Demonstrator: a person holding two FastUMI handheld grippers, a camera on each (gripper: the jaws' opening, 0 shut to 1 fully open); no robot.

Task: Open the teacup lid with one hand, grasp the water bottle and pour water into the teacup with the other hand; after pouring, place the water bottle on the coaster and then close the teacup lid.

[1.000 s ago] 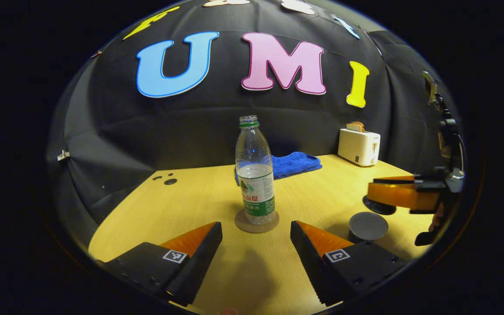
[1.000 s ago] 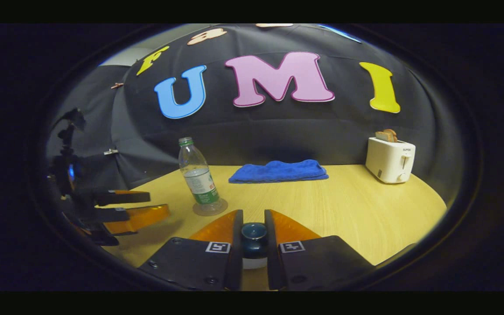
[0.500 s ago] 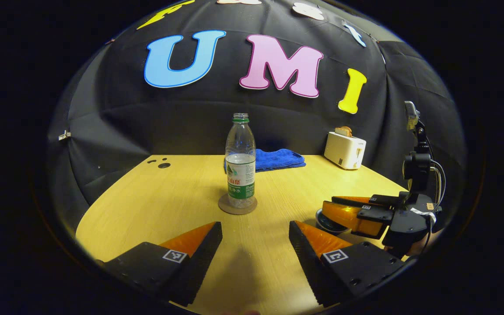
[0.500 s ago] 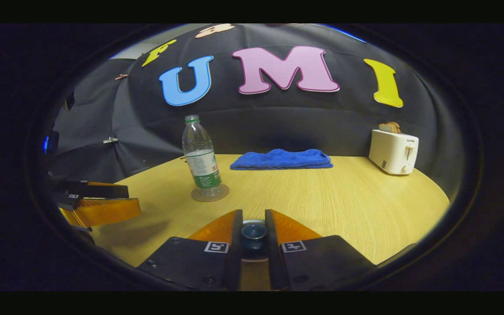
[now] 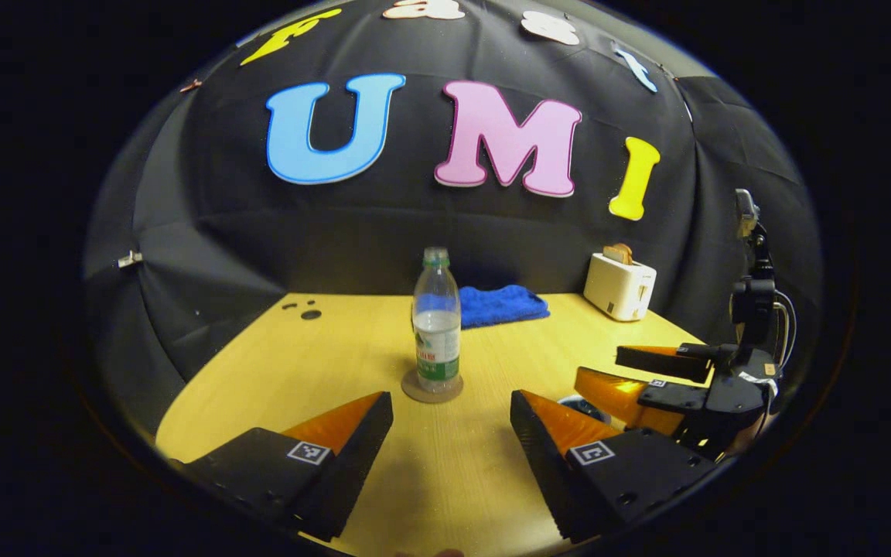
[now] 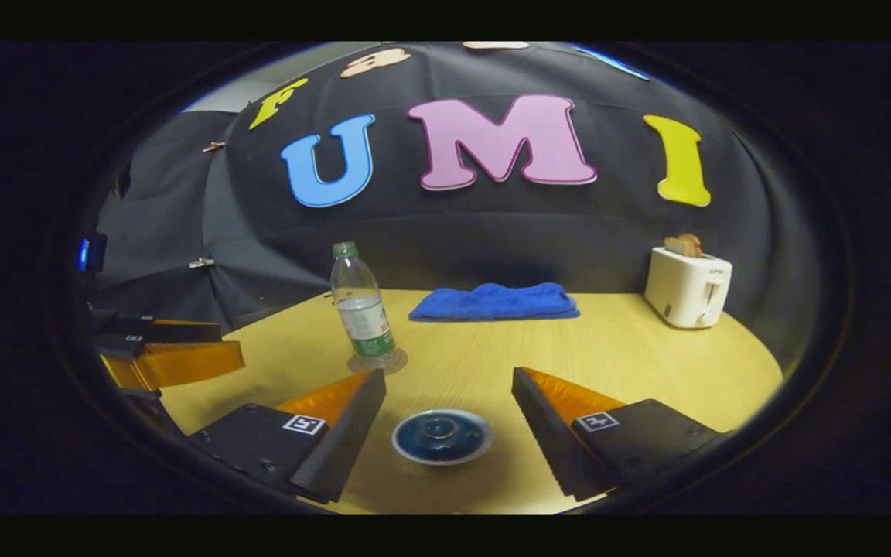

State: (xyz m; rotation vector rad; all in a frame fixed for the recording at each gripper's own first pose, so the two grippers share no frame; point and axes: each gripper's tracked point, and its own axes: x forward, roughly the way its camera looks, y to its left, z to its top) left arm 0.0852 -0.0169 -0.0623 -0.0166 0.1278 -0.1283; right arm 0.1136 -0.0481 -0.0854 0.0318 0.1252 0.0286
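Though beside bottle (image 6: 361,308) — towel (image 6: 493,302) behind

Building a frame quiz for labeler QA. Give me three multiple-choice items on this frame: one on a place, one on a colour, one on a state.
1. What does the bottle stand on?
A. the towel
B. the coaster
C. the toaster

2. What colour is the towel?
A. blue
B. red
C. white

3. How are the right gripper's fingers?
A. shut on the lid
B. shut on the bottle
C. open, lid between them

Answers:
1 B: the bottle's base sits on the round coaster on the table.
2 A: the folded towel near the wall is blue.
3 C: in the right gripper view the fingers stand wide apart and touch nothing; the lid lies between them.
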